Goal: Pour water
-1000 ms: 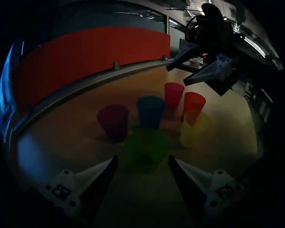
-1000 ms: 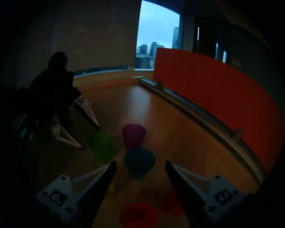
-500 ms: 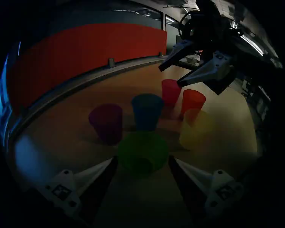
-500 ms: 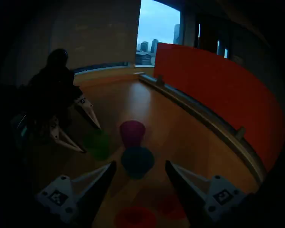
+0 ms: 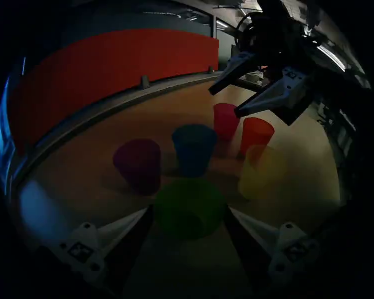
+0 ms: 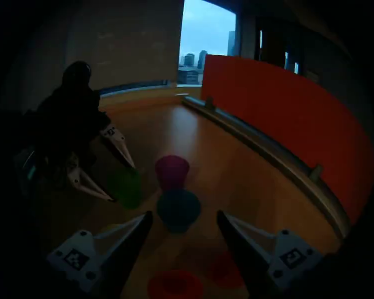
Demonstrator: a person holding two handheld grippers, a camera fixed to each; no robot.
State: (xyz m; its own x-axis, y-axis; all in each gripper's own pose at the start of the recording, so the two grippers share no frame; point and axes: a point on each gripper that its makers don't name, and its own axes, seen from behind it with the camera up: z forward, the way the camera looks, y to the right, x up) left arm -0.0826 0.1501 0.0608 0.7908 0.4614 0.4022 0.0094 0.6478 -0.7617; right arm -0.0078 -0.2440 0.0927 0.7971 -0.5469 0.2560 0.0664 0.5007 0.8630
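Green cup (image 5: 189, 209) sits between spread fingers of left gripper (image 5: 188, 212), lined up for grasp; contact cannot be told. Right gripper (image 6: 183, 215) hangs released, empty, above blue cup (image 6: 178, 209), probably the receiving side. Purple cup (image 5: 138, 162), red cup (image 5: 225, 119), orange cup (image 5: 256, 137) and yellow cup (image 5: 259, 172) cluster close, within easy pouring reach. Water not discernible in the dimness. Wooden surface (image 6: 197, 144) edged by red partition (image 6: 286, 129); window (image 6: 207, 45) shows city skyline; room dark.

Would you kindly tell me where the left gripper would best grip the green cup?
Probably across its side wall below the rim, coming level from the near side: the green cup stands upright, flanked by the open left gripper, while the blue cup and purple cup crowd its far side.
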